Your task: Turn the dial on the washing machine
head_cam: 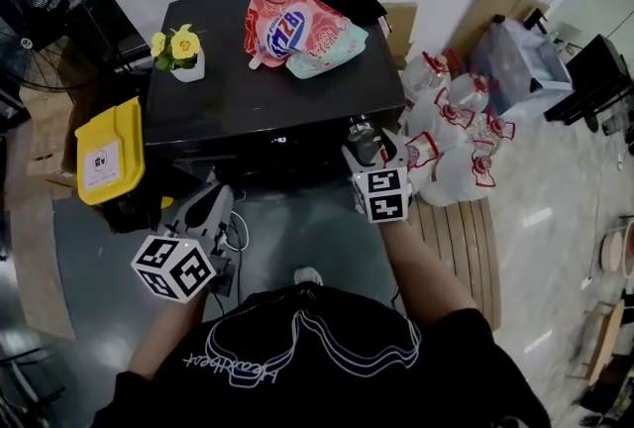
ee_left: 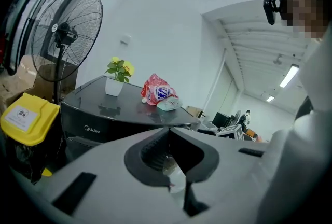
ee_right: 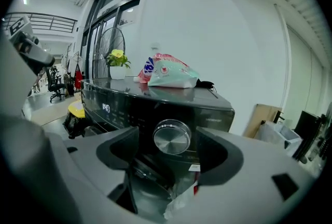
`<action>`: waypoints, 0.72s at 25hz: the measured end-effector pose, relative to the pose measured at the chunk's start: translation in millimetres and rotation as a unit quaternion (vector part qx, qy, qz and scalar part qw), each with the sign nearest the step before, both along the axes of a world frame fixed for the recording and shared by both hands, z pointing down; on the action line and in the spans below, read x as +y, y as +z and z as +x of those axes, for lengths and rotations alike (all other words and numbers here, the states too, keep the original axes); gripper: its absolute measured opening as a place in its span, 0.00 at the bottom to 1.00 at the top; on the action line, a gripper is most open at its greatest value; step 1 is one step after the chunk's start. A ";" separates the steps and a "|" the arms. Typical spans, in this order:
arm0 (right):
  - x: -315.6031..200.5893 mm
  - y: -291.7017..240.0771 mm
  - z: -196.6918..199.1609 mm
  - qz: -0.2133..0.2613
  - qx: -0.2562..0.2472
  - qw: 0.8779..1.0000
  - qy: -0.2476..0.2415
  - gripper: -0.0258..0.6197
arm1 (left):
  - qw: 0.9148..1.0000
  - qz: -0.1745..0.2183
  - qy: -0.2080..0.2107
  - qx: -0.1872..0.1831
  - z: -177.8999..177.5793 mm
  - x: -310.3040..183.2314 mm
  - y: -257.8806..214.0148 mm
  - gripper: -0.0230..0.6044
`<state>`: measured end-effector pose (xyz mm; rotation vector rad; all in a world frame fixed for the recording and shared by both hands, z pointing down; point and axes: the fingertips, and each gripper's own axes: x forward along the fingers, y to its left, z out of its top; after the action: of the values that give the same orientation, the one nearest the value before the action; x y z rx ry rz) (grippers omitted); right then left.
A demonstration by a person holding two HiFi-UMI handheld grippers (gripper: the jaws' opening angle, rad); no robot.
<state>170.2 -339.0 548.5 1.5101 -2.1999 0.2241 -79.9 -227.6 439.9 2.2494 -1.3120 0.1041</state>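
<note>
The washing machine point(head_cam: 228, 109) is glossy black, its dial point(ee_right: 171, 137) brushed silver. The detergent bag point(head_cam: 297, 30) on top is red, pink and mint with blue lettering. Yellow flowers point(head_cam: 178, 44) fill a white pot point(head_cam: 190, 71). The bin point(head_cam: 109, 154) at left is yellow.

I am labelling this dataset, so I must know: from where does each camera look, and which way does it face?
Head view: on the person's head, facing down on the washing machine; forearms, left gripper, right gripper show.
Left gripper view: low near the machine, facing the fan; shut fingers show.
Right gripper view: facing the dial between open fingers.
Shared: all show the flower pot.
</note>
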 end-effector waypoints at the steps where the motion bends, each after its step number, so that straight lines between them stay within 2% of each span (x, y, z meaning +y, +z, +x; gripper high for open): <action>1: -2.6 4.1 1.2 -0.001 0.000 1.000 0.003 0.56 | 1.000 0.000 -0.003 0.000 -0.3 -1.2 1.4 0.04; 11: -18.2 22.9 -2.3 -0.009 -0.003 1.000 0.015 0.51 | 0.999 -0.026 -0.036 -0.004 -16.0 -4.6 23.9 0.04; 18: -22.6 27.2 4.1 0.003 -0.001 0.999 0.033 0.47 | 0.999 -0.036 -0.040 -0.001 -16.0 2.6 37.0 0.04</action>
<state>174.3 -361.6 575.7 1.5891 -2.1569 0.2402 -95.9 -224.9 476.8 2.1344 -1.3743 0.1236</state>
